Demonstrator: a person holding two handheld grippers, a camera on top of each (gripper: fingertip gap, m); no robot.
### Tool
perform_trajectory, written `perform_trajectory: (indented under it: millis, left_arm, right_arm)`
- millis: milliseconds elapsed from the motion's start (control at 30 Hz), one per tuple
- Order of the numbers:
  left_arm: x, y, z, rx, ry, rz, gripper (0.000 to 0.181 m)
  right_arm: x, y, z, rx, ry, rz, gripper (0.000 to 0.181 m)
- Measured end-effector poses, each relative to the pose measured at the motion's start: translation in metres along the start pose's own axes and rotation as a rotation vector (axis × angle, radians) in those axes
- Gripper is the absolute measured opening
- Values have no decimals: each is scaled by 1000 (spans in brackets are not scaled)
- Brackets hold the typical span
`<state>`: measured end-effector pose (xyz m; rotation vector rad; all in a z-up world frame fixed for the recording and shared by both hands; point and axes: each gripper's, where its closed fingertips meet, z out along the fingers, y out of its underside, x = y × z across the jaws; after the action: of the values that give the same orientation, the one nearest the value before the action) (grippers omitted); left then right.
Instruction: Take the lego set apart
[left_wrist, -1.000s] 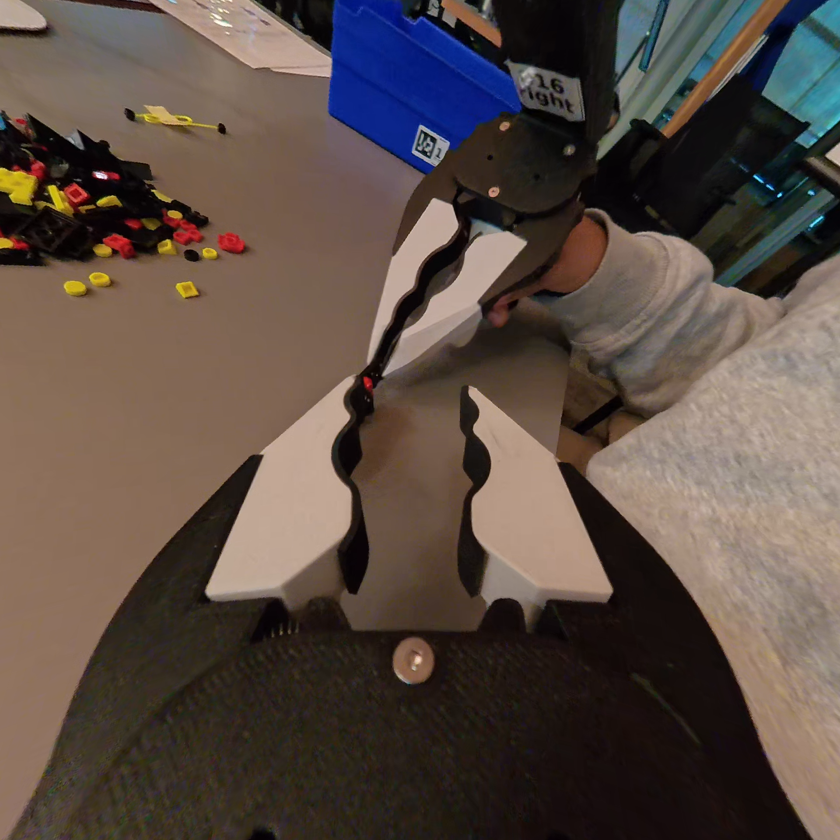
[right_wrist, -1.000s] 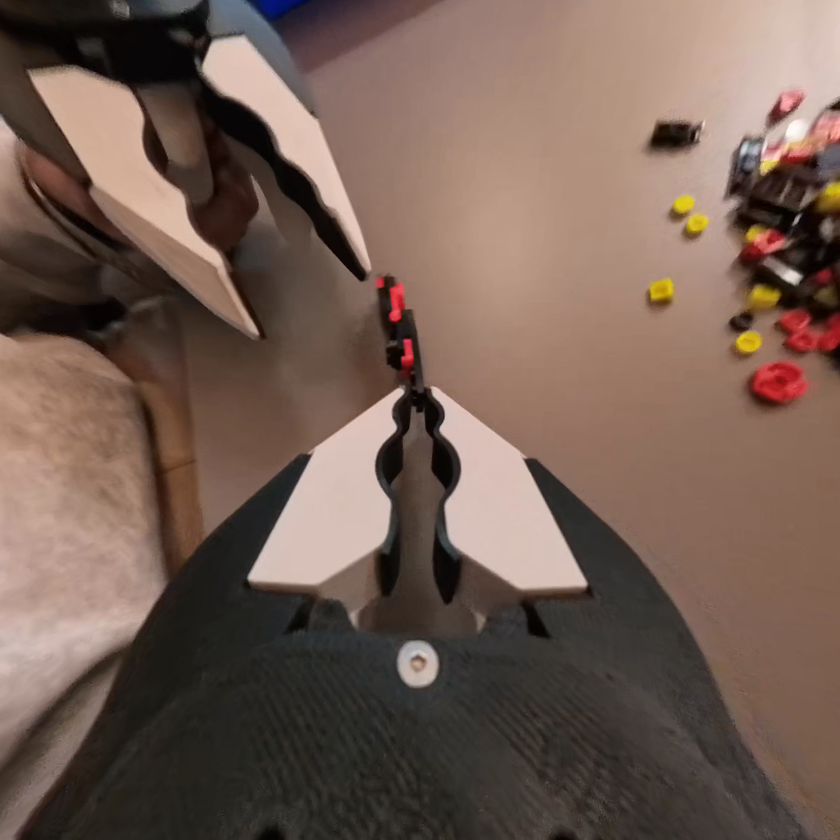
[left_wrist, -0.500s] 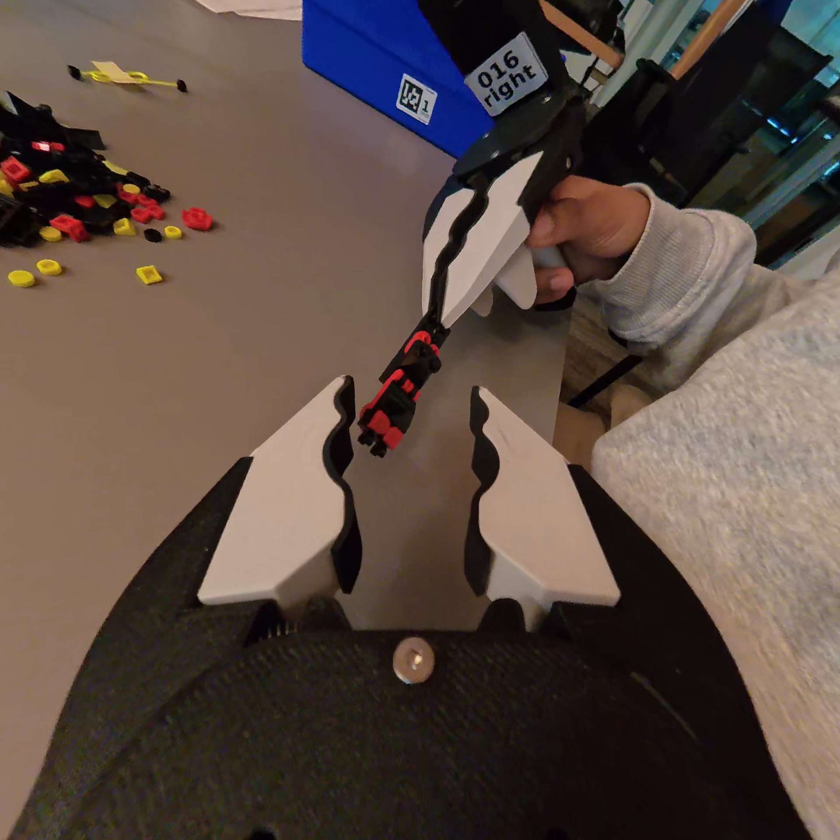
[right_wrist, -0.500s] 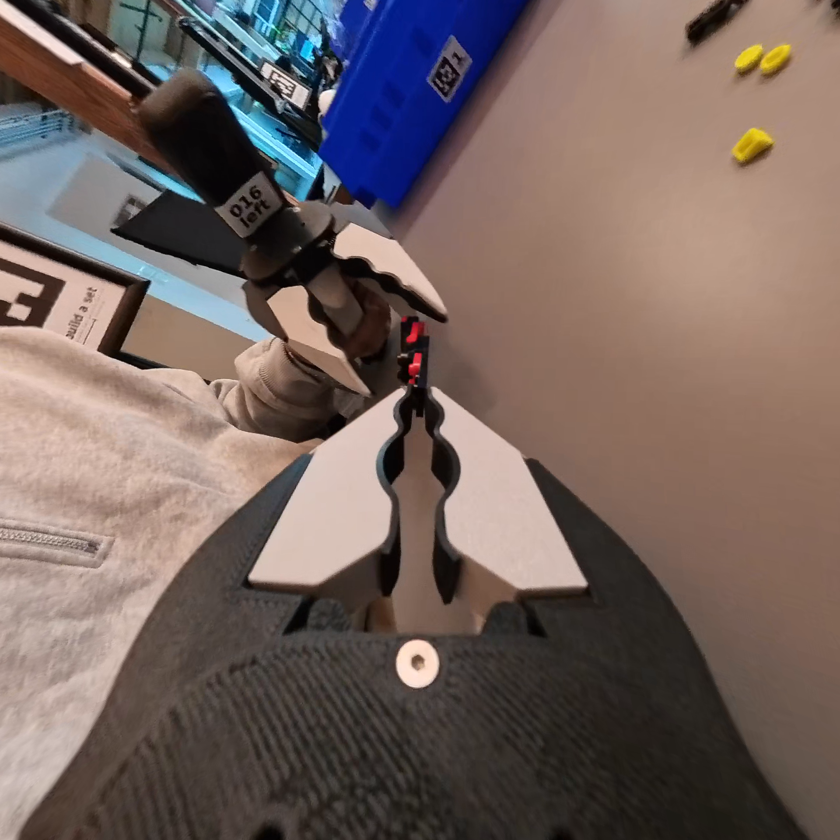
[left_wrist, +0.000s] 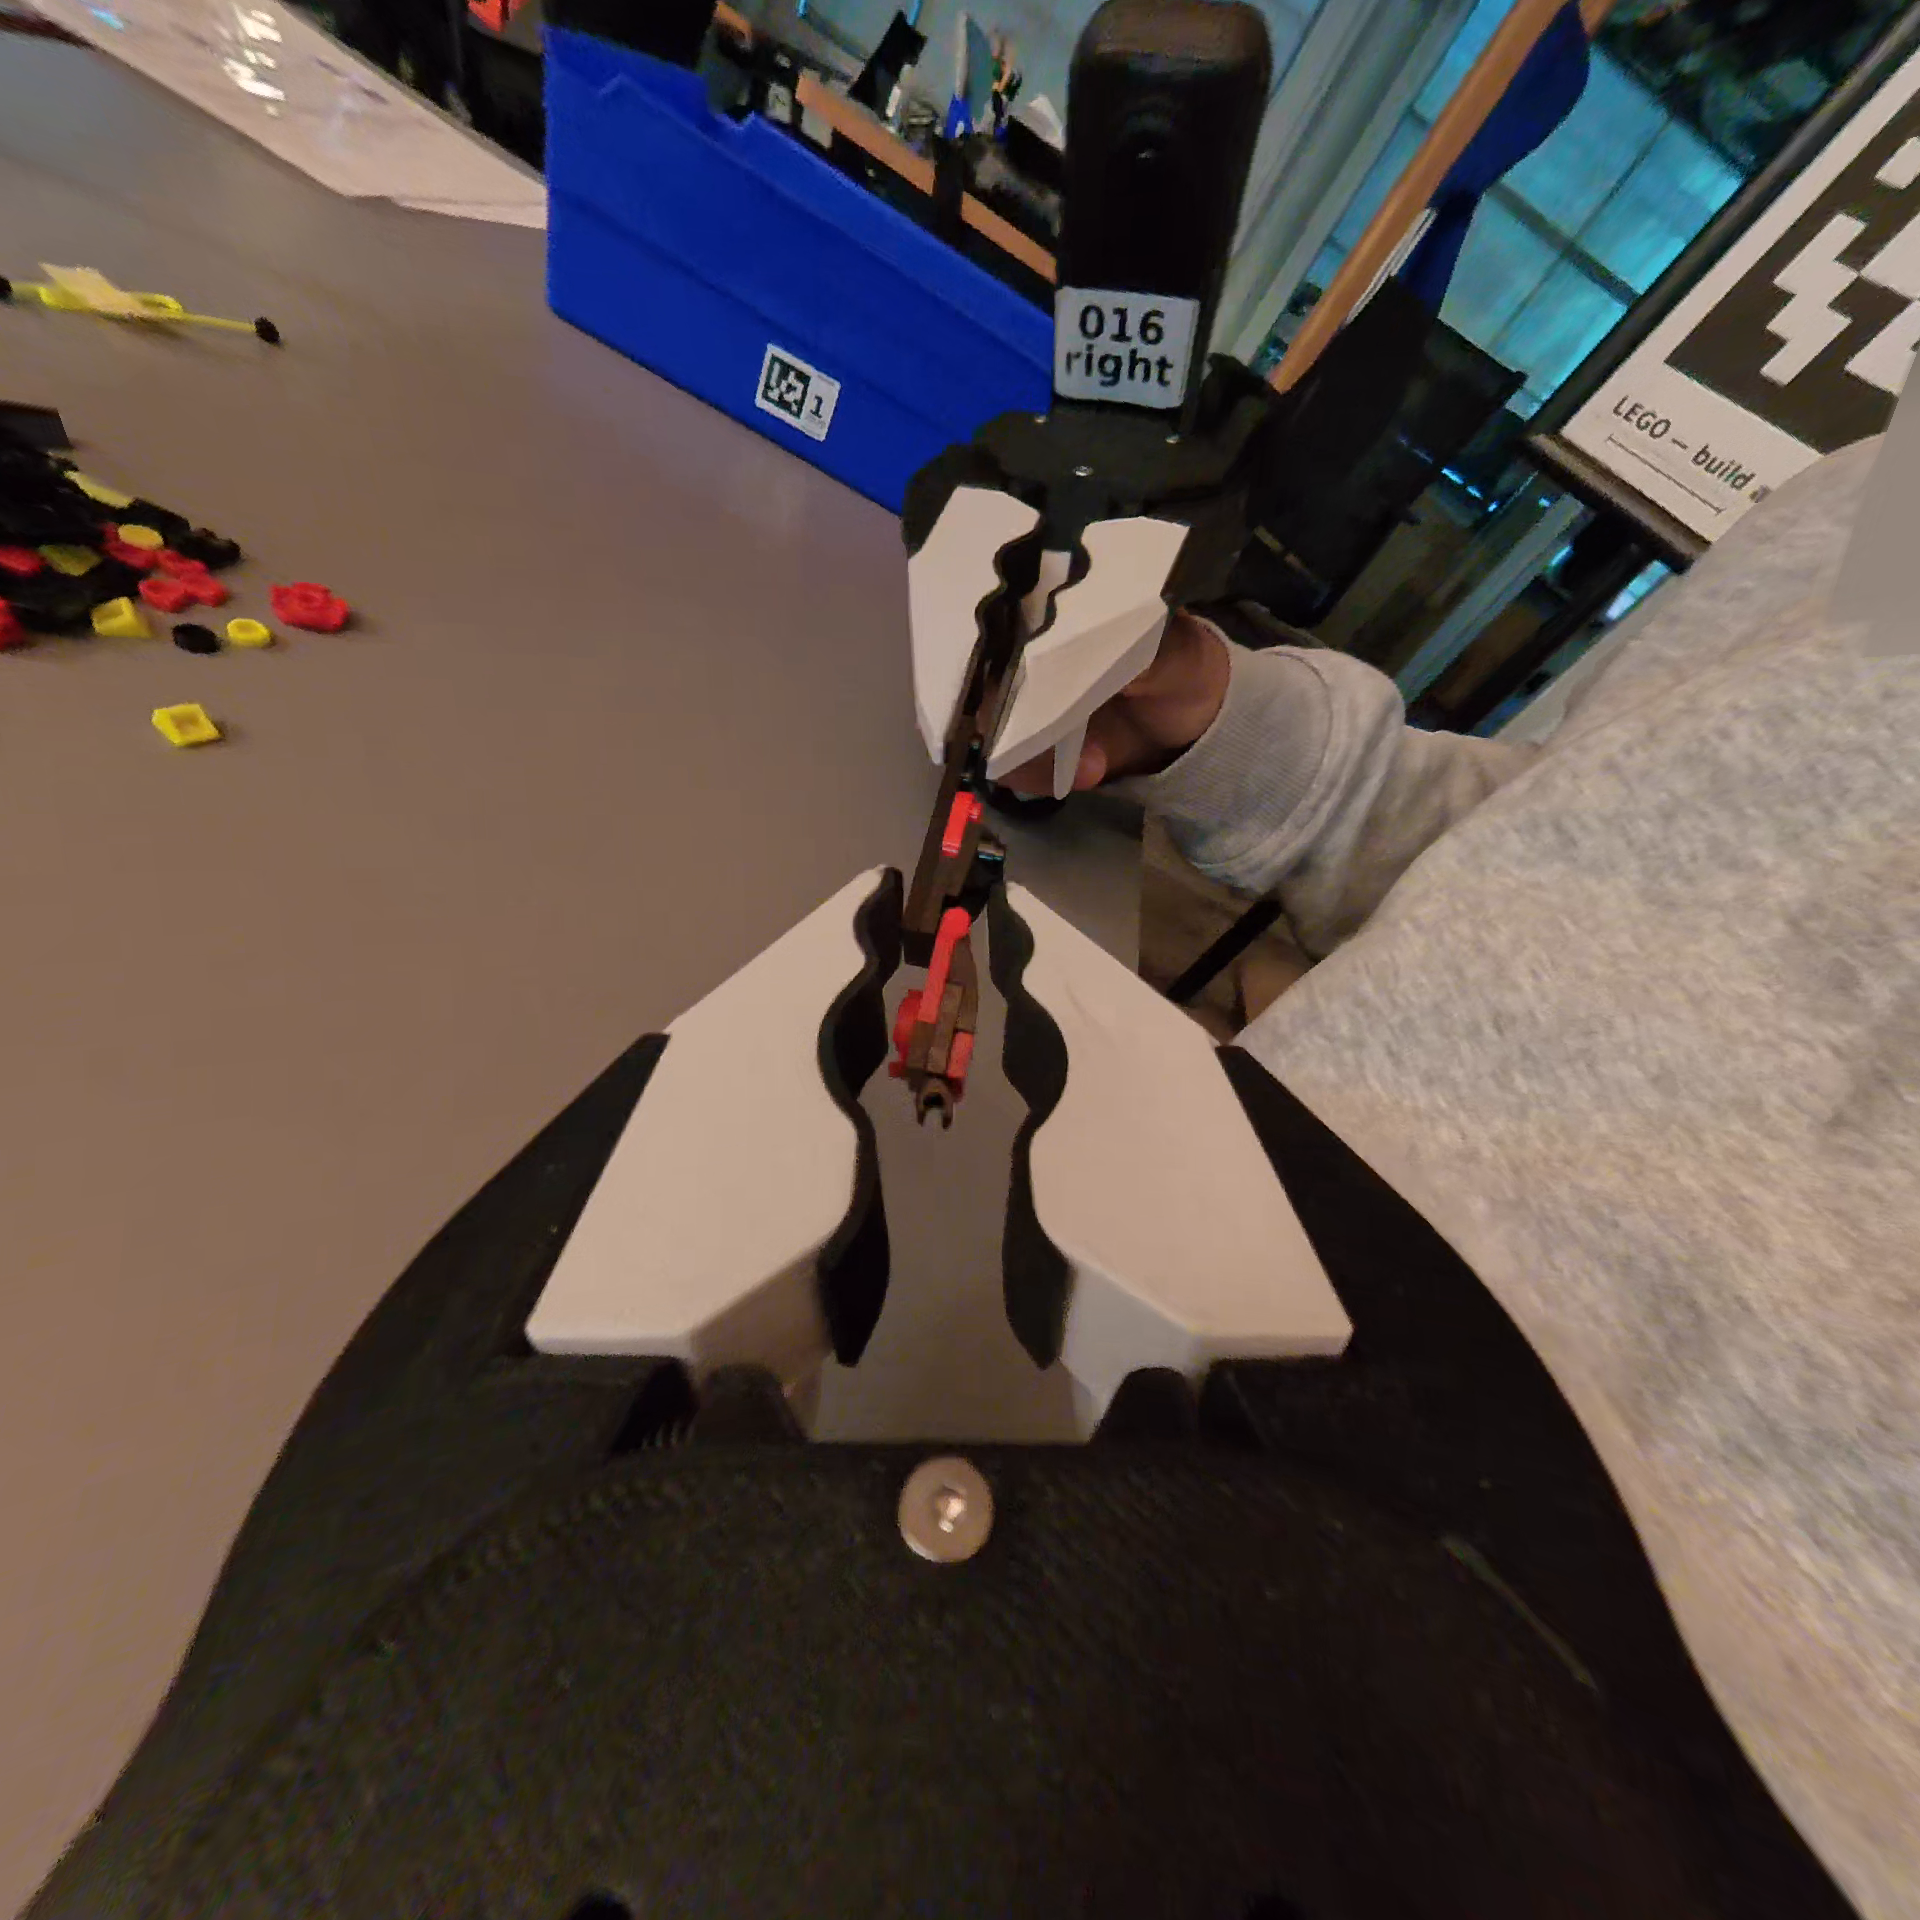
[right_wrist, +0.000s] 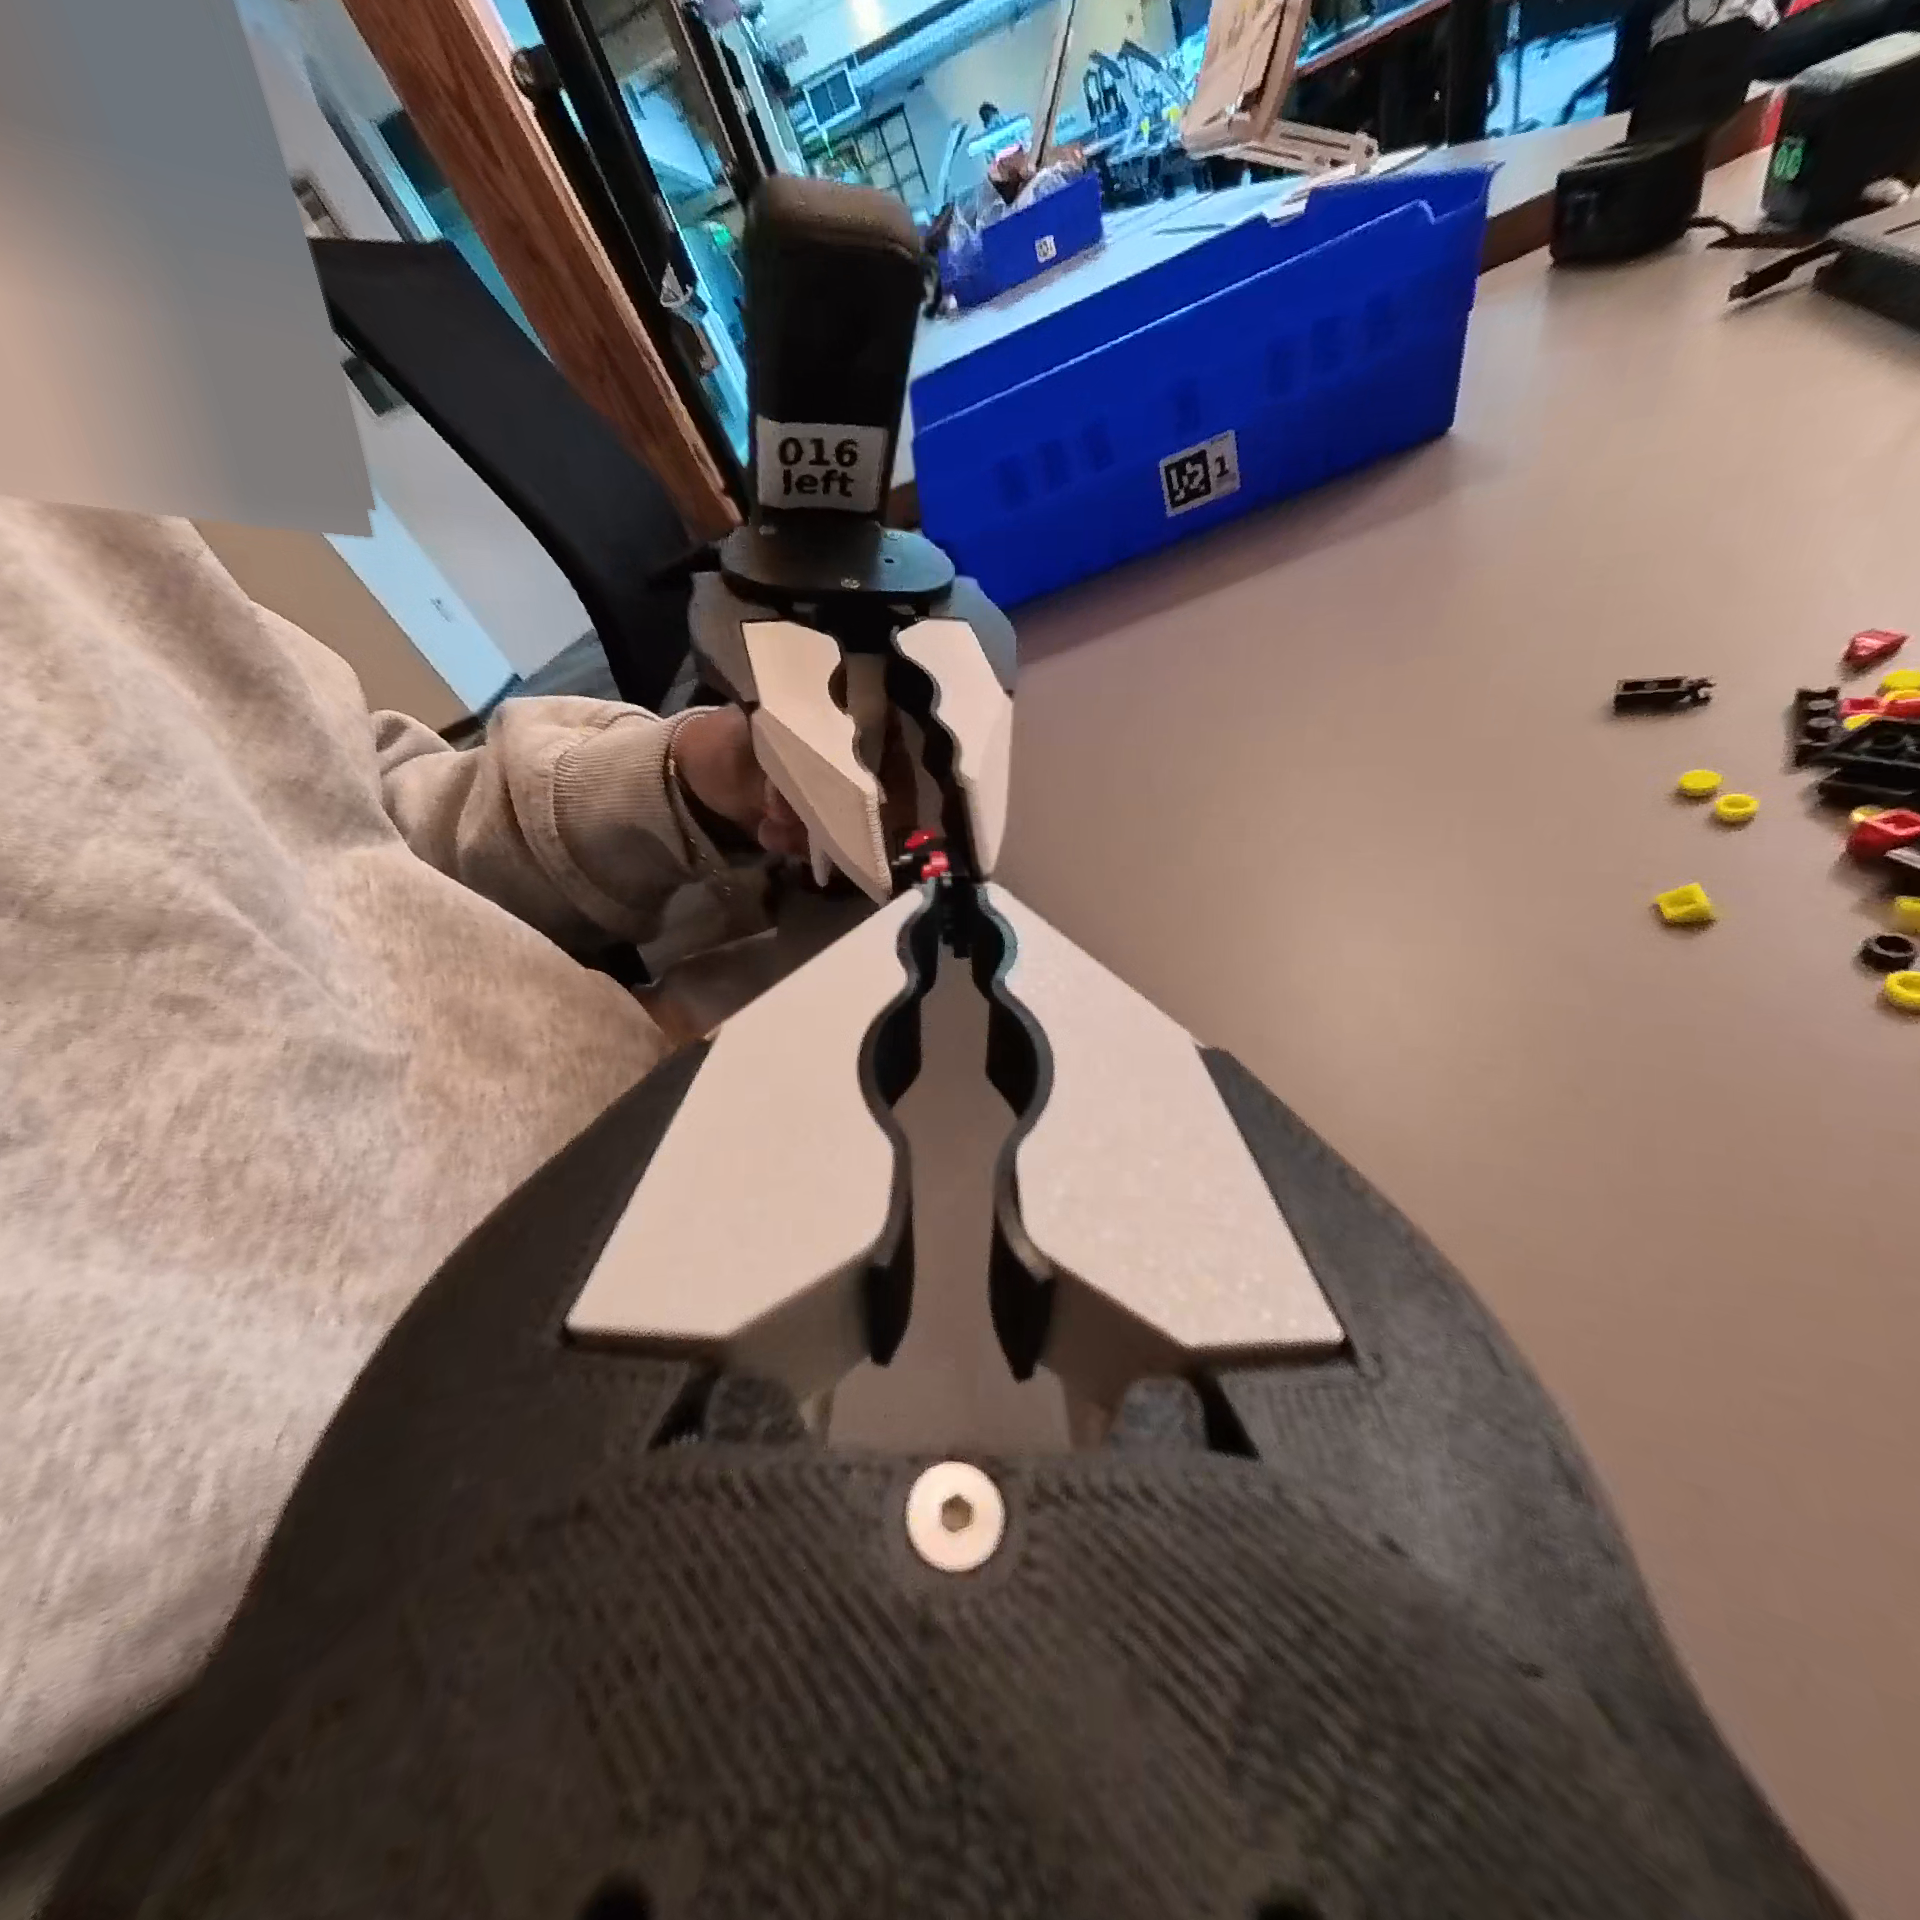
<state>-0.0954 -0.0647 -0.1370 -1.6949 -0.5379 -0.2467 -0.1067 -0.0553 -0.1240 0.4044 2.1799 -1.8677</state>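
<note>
Lego piece (left_wrist: 940, 966): tiny, light, rigid, snap-fit. Right gripper (left_wrist: 971, 753) pinches one end; left gripper (left_wrist: 940, 914) fingers narrowed around the other, contact unclear.

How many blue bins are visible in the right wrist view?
2. The large blue bin stands on the table, at its far edge. The far blue bin sits beyond it, in the background, and looks smaller. More may be hidden behind the clutter there.

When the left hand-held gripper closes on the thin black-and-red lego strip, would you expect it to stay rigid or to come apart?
The lego strip looks long, thin and built from several small parts, so it probably separates at a joint. Held only at its tip by the right hand-held gripper, it may pivot. It looks very light.
</note>
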Motion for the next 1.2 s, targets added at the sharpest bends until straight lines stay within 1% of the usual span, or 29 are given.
perform_trajectory:
  millis: [233,500,667,833,1033,1133,1200]
  left_arm:
    - [5,-1,2,-5,-18,85,11]
    - [2,-5,-1,34,-4,42,19]
    - [3,-2,2,15,7,22,24]
    - [0,-1,3,7,-12,16,28]
    - [-1,-2,2,9,-21,20,29]
    - [-4,-4,2,22,-60,45,33]
    - [-10,-10,1,55,-125,77,38]
  right_arm:
    - [-3,-5,-4,37,-31,4,4]
    - [-2,-10,-5,67,-11,-32,1]
    - [-2,-16,-9,112,-17,-15,1]
    - [-4,-21,-12,146,-34,-16,1]
    - [-2,-19,-10,136,-24,-11,2]
    - [1,-18,-9,132,-9,9,2]
    - [7,-17,-8,136,14,56,2]
